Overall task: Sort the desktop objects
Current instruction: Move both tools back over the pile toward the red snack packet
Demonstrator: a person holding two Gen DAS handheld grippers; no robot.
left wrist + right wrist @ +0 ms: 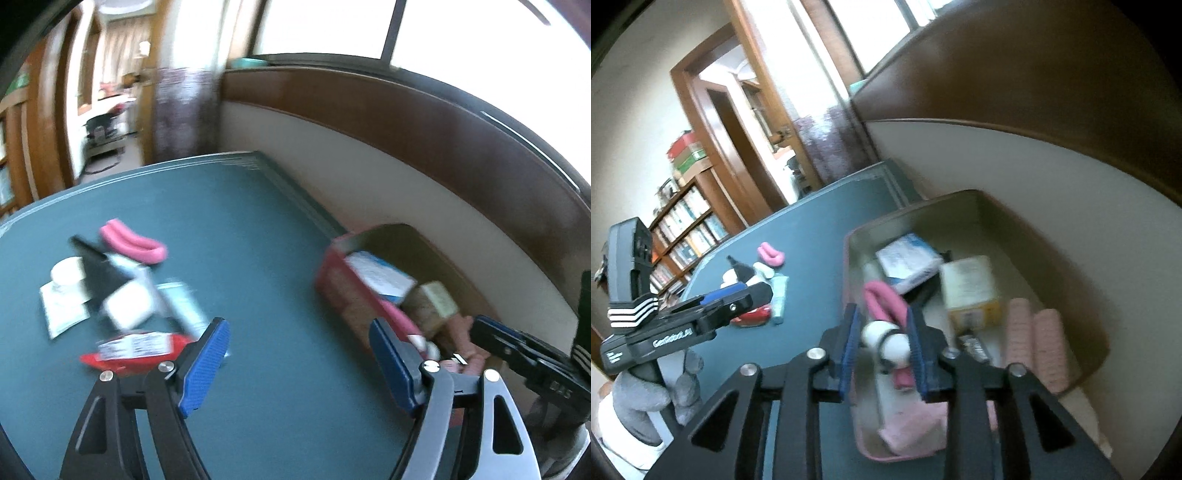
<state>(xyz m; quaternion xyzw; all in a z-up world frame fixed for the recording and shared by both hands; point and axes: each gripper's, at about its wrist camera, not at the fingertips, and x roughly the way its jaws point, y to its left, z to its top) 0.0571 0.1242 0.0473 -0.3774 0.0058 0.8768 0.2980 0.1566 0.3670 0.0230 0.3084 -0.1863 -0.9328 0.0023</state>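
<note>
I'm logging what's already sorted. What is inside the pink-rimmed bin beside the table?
Inside the pink-rimmed bin: a white-and-blue packet, a pale yellow carton, two pink ribbed rollers and a pink looped band. The right gripper hides the near floor.

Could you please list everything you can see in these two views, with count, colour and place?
table: one, dark green, beside the wall.
storage box: one, pink outside, at the table's wall-side edge.
small toy: one, white and pink, between the right tongs' pads over the box.
carton: one, cream and yellow, inside the box.
packet: one, white and blue, inside the box.
rolls: two, pale pink, inside the box.
foam curler: one, pink, on the table.
red pack: one, on the table by the left tongs.
tube: one, pale blue, on the table.
left tongs: open.
right tongs: shut on the toy.
</note>
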